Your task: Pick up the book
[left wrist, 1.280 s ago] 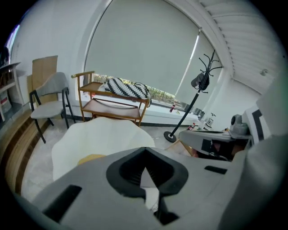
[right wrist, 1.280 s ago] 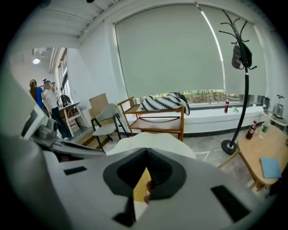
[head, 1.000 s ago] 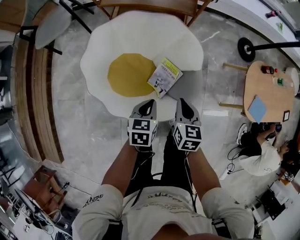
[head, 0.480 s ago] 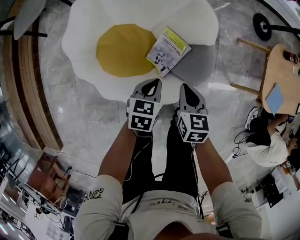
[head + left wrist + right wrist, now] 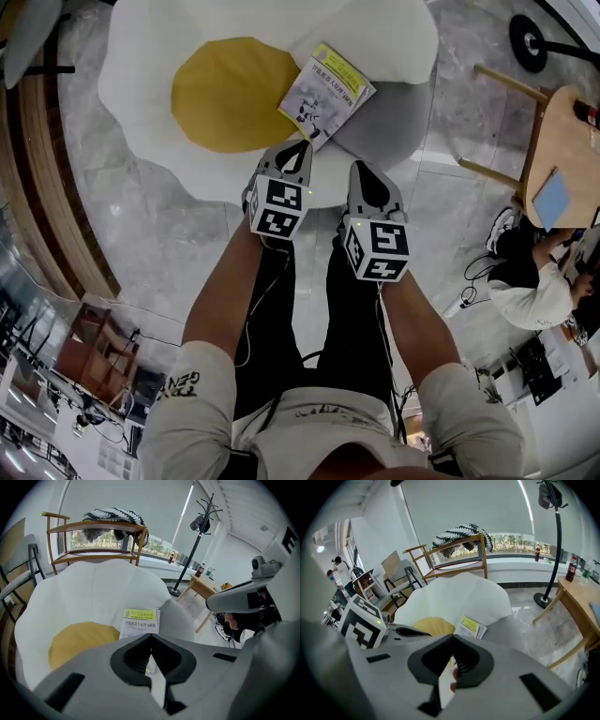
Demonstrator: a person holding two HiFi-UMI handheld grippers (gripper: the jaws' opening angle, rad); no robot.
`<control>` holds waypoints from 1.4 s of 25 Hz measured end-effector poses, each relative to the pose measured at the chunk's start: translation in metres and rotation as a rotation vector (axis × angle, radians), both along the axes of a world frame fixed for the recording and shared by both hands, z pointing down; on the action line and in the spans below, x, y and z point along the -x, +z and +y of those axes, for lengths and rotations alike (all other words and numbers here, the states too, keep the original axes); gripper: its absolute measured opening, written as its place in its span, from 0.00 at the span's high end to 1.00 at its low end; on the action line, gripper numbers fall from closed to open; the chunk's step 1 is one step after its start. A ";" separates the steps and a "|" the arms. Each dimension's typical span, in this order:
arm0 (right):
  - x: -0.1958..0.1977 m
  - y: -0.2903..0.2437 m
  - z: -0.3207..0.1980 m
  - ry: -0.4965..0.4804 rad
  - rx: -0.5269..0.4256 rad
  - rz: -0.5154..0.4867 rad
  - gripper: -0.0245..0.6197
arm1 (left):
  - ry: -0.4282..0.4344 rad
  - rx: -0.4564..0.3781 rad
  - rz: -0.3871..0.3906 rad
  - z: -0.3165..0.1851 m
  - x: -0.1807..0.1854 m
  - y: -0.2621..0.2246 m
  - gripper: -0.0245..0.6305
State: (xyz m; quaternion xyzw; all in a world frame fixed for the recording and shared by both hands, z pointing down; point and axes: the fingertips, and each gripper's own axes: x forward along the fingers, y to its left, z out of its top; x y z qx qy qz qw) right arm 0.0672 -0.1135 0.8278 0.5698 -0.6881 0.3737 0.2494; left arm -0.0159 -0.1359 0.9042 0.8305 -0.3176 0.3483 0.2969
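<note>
We'd dropped left claw & right claw, both closed, empty, nearer the rectangular book on the soft egg-shaped cushion; only gripper views showed the wooden chair.

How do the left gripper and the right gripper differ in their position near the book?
In the head view, the left gripper has its tip beside the near corner of the book; the right gripper has its tip farther from it. The left gripper slants towards the book; the right gripper points straighter ahead. Both are shut and empty, at the edge of the white cushion.
</note>
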 end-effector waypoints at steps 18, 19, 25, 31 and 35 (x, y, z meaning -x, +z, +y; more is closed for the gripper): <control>-0.007 0.026 0.005 -0.017 0.051 -0.041 0.92 | 0.161 0.087 0.031 -0.080 -0.006 0.083 0.50; -0.008 0.028 0.007 -0.007 0.059 -0.050 0.92 | 0.162 0.090 0.026 -0.084 -0.006 0.088 0.50; -0.012 0.035 0.014 -0.006 0.061 -0.047 0.92 | 0.173 0.110 0.002 -0.095 -0.006 0.120 0.50; -0.006 0.053 0.016 -0.034 0.038 -0.021 0.92 | 0.181 0.117 -0.017 -0.102 -0.018 0.159 0.50; -0.004 0.064 0.017 -0.086 0.032 -0.002 0.92 | 0.152 0.175 0.017 -0.112 -0.021 0.179 0.48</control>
